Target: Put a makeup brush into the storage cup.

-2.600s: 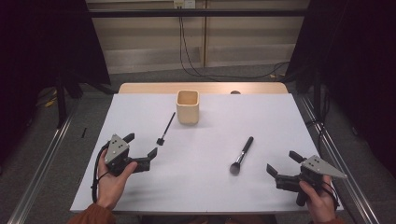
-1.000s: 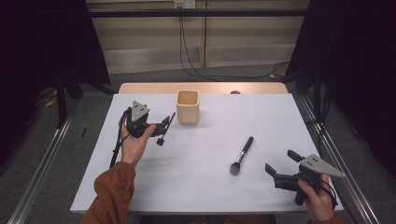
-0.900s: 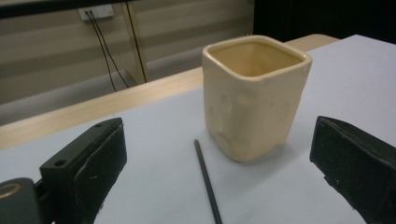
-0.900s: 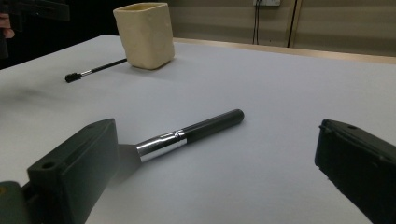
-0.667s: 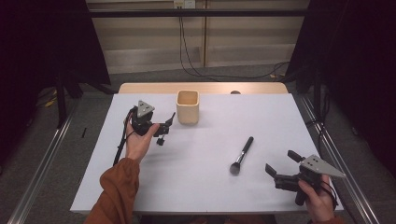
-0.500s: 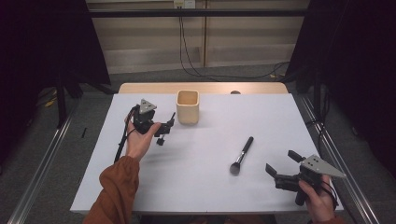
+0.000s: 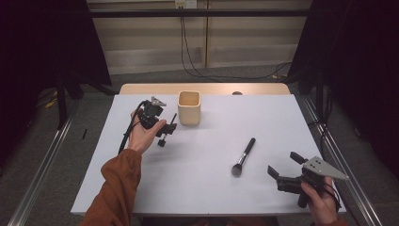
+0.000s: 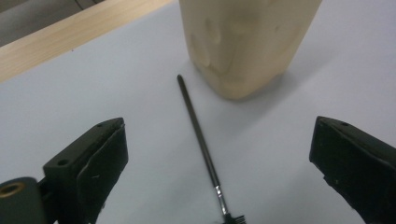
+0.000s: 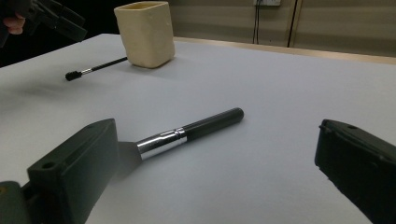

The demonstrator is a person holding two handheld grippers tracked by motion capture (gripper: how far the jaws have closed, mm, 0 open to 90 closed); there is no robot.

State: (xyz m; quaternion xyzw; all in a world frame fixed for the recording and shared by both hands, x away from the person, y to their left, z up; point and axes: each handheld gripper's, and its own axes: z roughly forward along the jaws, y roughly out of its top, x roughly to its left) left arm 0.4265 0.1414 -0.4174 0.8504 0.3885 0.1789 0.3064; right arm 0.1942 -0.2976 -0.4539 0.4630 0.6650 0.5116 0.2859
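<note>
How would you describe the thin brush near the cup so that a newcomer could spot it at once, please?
Find the cream cup at the back of the white table. Just to its left, under the open left gripper, lies the thin brush. Unlike the thick brush mid-table, it has a wire-slim black handle and a tiny head.

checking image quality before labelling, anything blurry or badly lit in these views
High view: dark surroundings, table evenly lit. Left gripper view: thin brush sharp, cup soft. Right gripper view: thick brush clear, its head hidden behind a blurred jaw.

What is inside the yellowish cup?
From above, the cup shows its open mouth and pale inner walls, with nothing sticking out. Its bottom is hidden by the walls, so something small could lie there.
</note>
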